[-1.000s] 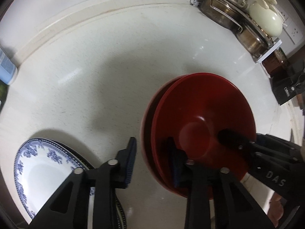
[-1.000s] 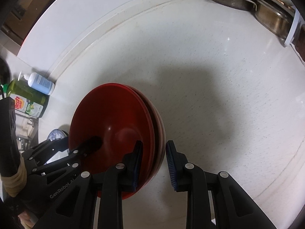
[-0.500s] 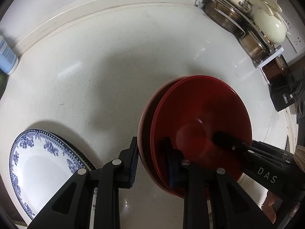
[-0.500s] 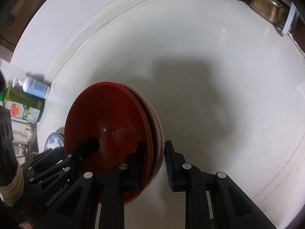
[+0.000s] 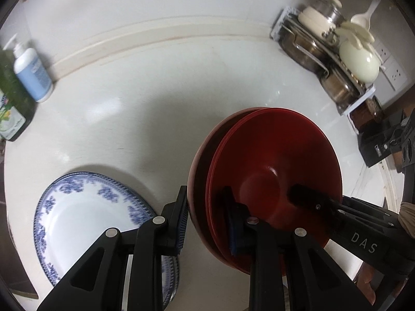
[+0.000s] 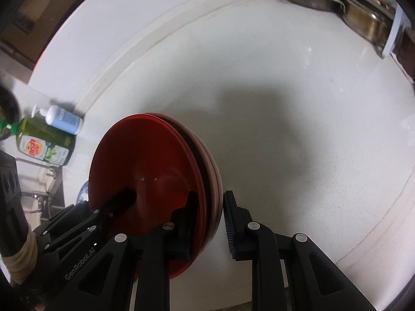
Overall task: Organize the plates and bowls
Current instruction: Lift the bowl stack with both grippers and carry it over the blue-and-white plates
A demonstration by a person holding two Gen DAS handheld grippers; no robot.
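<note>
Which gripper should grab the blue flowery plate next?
Left. The blue plate lies right beside the left gripper; the red bowls hide most of it from the right gripper. Both grip those bowls, so set them down first.

On your white counter (image 5: 160, 83) lie a blue-patterned plate (image 5: 85, 215), a blue pump bottle (image 5: 31, 75), a green soap bottle (image 6: 44, 142) and a pot rack (image 5: 334, 59).

Count by kind. Grippers: two, left gripper (image 5: 207, 223) and right gripper (image 6: 207, 223). Red bowls (image 5: 280, 171): nested stack, at least two rims distinguishable, exact number unclear. Blue-and-white plate (image 5: 85, 212): one. Pump bottle (image 5: 32, 73): one. Green detergent bottle (image 6: 44, 143): one. Metal pans on rack (image 5: 311, 49): several, uncountable.
</note>
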